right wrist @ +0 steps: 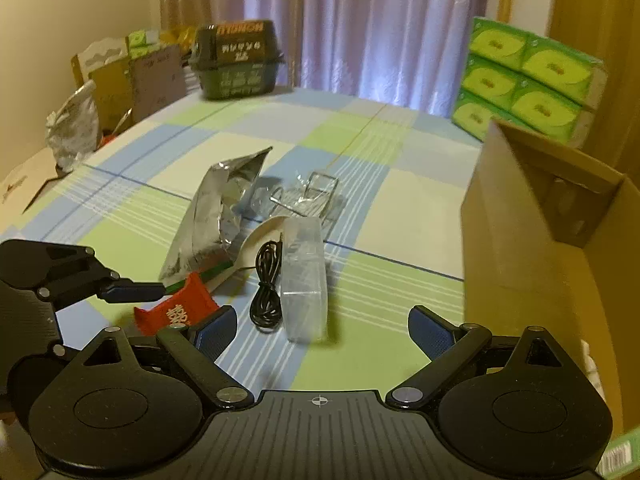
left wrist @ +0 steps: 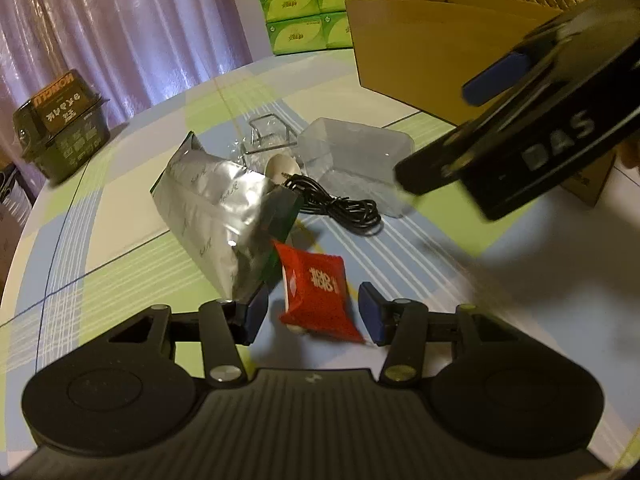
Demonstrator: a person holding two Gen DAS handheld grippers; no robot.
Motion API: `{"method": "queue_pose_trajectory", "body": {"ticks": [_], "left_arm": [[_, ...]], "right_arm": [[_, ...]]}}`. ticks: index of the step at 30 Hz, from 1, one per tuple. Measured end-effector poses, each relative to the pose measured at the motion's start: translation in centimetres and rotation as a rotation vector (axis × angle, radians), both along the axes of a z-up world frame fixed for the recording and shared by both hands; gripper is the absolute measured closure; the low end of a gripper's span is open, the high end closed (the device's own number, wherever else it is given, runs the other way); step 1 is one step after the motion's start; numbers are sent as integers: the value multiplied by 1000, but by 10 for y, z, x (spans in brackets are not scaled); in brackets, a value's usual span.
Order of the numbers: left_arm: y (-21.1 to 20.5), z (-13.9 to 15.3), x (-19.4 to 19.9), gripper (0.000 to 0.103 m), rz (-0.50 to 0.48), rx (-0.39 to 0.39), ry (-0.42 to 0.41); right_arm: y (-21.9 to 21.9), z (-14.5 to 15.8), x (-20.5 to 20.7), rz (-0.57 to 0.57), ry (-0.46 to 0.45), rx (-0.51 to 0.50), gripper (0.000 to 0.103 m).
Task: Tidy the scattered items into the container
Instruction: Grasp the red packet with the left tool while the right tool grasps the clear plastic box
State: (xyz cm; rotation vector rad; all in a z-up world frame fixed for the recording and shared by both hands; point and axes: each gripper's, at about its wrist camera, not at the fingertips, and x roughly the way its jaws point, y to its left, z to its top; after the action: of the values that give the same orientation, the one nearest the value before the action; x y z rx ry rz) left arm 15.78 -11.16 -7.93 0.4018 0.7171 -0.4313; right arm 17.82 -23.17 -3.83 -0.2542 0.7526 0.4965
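The table [right wrist: 400, 208] carried a cardboard box [right wrist: 540, 248] on its right side, with the clutter well left of it. Your right gripper [right wrist: 322, 332] hovered with fingers spread, empty, near the clear plastic tub [right wrist: 304, 280]. Your left gripper [left wrist: 314, 314] had fingers spread around the red packet [left wrist: 316, 292], beside the silver foil bag [left wrist: 216, 216] and black cable [left wrist: 340, 208].

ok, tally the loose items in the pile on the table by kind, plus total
Foil bag: 1
Red packet: 1
Black cable: 1
Clear plastic tub: 1
Spoon: 1
Wire stand with clear wrap: 1
Total: 6
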Motion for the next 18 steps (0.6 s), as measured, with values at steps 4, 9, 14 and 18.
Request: {"method": "queue_pose_trajectory", "body": {"ticks": [4,9,14,18], "left_arm": [[2,2,1,78,7,-3,5],[13,10,-7,79,37,-41,41],[27,17,-23,79,76,-96,73],[33,19,-36,79,98,-140,106]], "right_arm": [[10,-11,16,19,12,-22,22],[24,-20,31,39,15,-38,40],[25,-23,32,24,47,-41,70],[13,-15,10,-1,78,-4,70]]}}
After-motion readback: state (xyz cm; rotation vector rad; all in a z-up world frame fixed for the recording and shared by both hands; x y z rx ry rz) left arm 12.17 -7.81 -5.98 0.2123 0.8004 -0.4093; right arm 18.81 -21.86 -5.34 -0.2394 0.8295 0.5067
